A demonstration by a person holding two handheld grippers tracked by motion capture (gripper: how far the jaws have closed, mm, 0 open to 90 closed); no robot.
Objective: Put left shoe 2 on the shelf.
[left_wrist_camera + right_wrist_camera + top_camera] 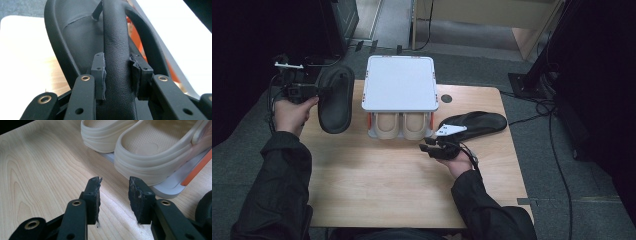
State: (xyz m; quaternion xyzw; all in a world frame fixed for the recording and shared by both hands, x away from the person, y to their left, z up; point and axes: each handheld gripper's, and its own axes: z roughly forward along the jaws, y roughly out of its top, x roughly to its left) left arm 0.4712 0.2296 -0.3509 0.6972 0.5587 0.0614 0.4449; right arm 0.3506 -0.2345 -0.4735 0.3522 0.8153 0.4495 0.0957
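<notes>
Black slipper (335, 98) clamped by its strap in left gripper (323, 90), apparently lifted off table (387, 180) at far left, beside white shoe rack (399, 82). Right gripper (114, 188) jaws apart, gripping nothing, near beige clogs (150, 150); second black slipper (479, 123) lies right.

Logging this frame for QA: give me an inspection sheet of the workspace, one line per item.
Surface: wooden table, bare in front.
Job's things: black slipper raised at left; second black slipper lying at right.
Clutter: beige clogs on white shoe rack.
Grippers: left tool clamps the slipper strap; right tool open, nothing between.
Cables: floor cable at right.
Surroundings: grey carpet.
</notes>
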